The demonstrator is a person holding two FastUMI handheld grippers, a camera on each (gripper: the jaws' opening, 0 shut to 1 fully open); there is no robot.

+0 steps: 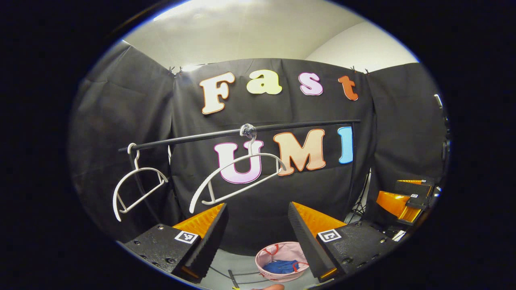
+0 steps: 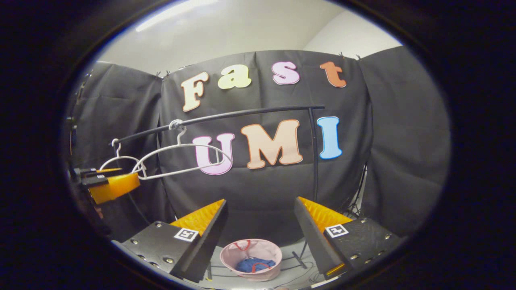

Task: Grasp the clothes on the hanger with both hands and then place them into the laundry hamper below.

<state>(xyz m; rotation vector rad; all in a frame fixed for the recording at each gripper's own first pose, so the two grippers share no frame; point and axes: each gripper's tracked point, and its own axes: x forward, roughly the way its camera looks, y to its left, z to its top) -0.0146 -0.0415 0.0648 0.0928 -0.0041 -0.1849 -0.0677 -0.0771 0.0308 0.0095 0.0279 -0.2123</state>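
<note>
The blue clothes [image 1: 284, 266] lie down in the pink laundry hamper [image 1: 269, 254] on the floor, two white hangers [image 1: 238, 174] hang bare on the black rail [image 1: 282, 126], and the left gripper [image 1: 256, 219] and right gripper [image 2: 260, 215] are both wide open, holding nothing.

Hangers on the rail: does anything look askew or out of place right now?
Both white hangers are bare. The nearer hanger hangs tilted, its left end lower; the far hanger also hangs crooked near the rail's end. The blue garment already lies in the pink hamper. Nothing looks spilled or damaged.
</note>
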